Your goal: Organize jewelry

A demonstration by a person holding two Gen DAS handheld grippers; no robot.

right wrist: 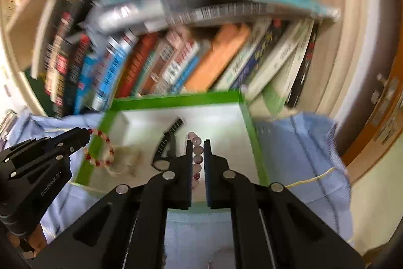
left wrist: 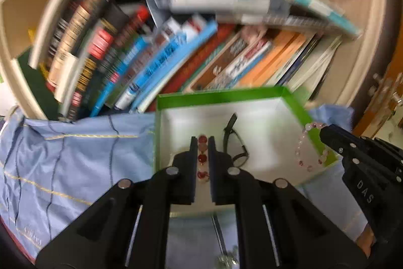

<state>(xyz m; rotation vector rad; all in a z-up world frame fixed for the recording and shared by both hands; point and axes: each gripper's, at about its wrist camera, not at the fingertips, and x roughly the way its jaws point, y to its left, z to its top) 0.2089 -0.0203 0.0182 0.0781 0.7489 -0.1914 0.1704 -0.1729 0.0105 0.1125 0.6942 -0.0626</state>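
In the left wrist view my left gripper (left wrist: 202, 141) is shut on a bracelet of red and pale beads (left wrist: 203, 159), held above a green box with a white floor (left wrist: 219, 94). My right gripper (left wrist: 324, 129) comes in from the right, shut on a pink bead bracelet (left wrist: 308, 151) that hangs over the box's right wall. In the right wrist view the right gripper (right wrist: 197, 143) pinches the pink bracelet (right wrist: 197, 159) over the box (right wrist: 176, 99). There the left gripper (right wrist: 87, 134) holds the red bracelet (right wrist: 100, 151) over the left wall.
A black strap-like piece (left wrist: 234, 143) (right wrist: 168, 143) and a pale tangle of cord (right wrist: 126, 159) lie in the box. The box rests on a light blue cloth (left wrist: 75, 155). A shelf of leaning books (left wrist: 176, 42) stands close behind. A wooden door (left wrist: 385, 97) is at right.
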